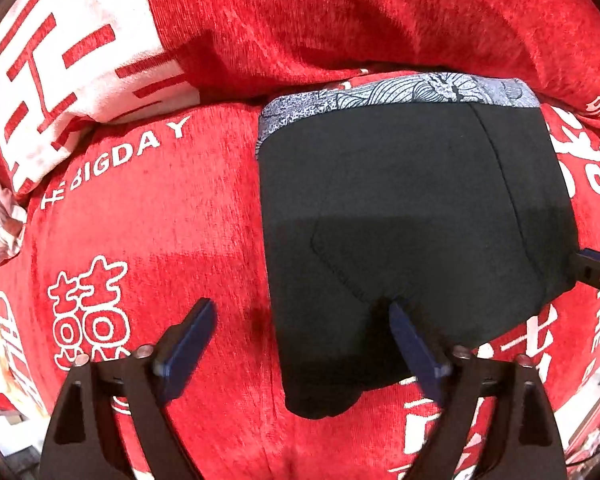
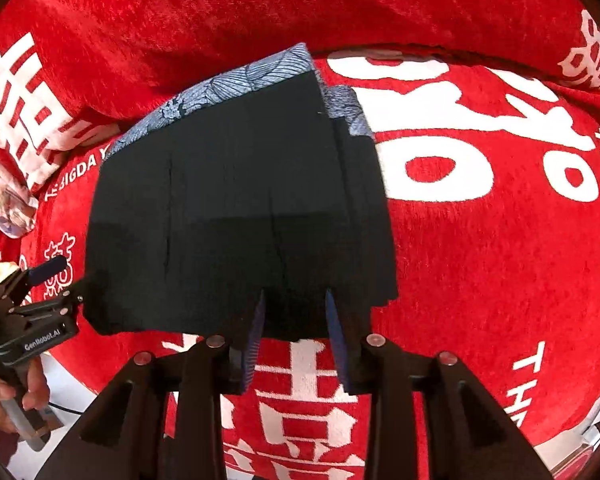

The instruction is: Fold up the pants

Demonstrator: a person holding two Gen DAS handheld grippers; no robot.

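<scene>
Black shorts (image 1: 412, 208) with a grey patterned waistband (image 1: 400, 94) lie folded flat on a red blanket (image 1: 160, 240). My left gripper (image 1: 300, 306) stands wide open at the shorts' near left edge. One of its fingers is over the blanket and the other over the black cloth; nothing is held. In the right wrist view the shorts (image 2: 240, 208) fill the middle. My right gripper (image 2: 296, 300) is partly open astride their near hem, and the pads do not press the cloth. The left gripper (image 2: 66, 282) shows at the shorts' left corner, and the right gripper (image 1: 596, 276) shows at the right edge of the left wrist view.
The red blanket (image 2: 500, 260) bears large white characters and lettering. A white cloth with red characters (image 1: 60, 72) lies bunched at the far left, with a crumpled pale patterned cloth (image 1: 0, 232) below it. A hand (image 2: 4, 396) holds the left gripper's handle.
</scene>
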